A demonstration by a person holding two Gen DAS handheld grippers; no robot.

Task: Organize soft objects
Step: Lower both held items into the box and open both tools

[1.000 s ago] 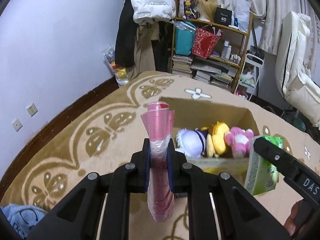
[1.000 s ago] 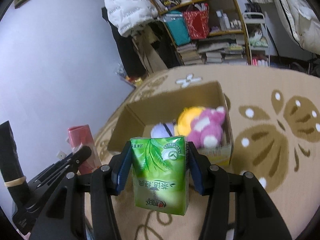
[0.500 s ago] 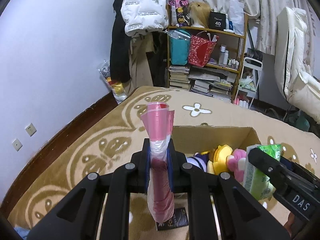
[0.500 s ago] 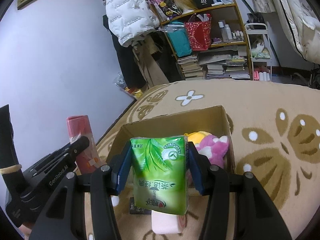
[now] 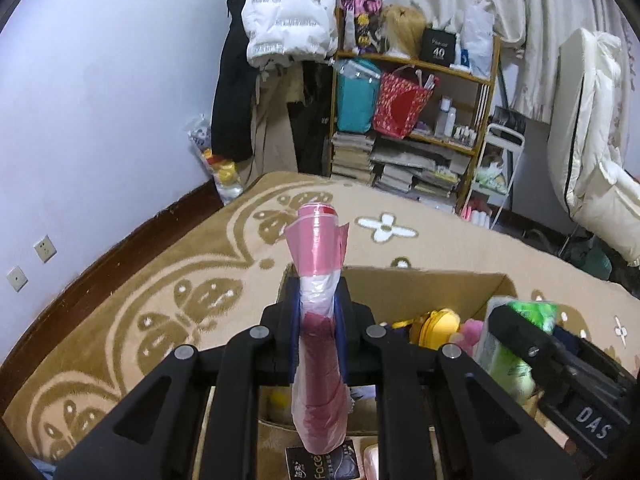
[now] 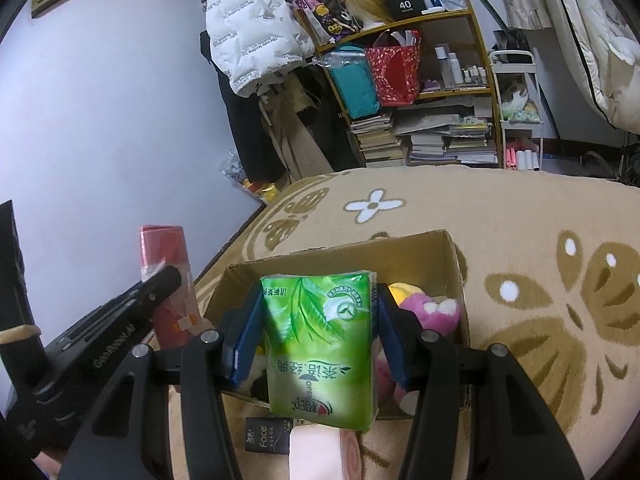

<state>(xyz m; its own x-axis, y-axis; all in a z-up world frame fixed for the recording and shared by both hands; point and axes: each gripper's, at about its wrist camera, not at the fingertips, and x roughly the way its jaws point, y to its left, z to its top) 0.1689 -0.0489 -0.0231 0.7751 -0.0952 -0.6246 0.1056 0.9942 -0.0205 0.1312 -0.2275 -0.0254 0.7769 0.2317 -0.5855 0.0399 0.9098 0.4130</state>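
My left gripper (image 5: 318,312) is shut on a pink roll of plastic bags (image 5: 318,248), which stands upright between the pads over the near left corner of the open cardboard box (image 5: 420,292). My right gripper (image 6: 318,320) holds a green tissue pack (image 6: 320,344) above the box's near edge. Its jaws are starting to open, and the pack still hangs between the blue pads. In the box (image 6: 332,264) lie a yellow plush toy (image 5: 436,322) and a pink plush toy (image 6: 430,312). The left gripper (image 6: 160,284) and the pink roll (image 6: 164,256) show at the left of the right wrist view.
A black "Face" packet (image 6: 266,436) and a pale pink soft roll (image 6: 324,452) lie on the tan patterned carpet (image 6: 540,240) in front of the box. A cluttered wooden shelf (image 5: 412,120) and hanging coats stand at the far wall. A white mattress (image 5: 592,140) leans at the right.
Both grippers have moved forward over the box with their loads, so the box sits lower and closer. The black packet and pink roll on the carpet have come into view.
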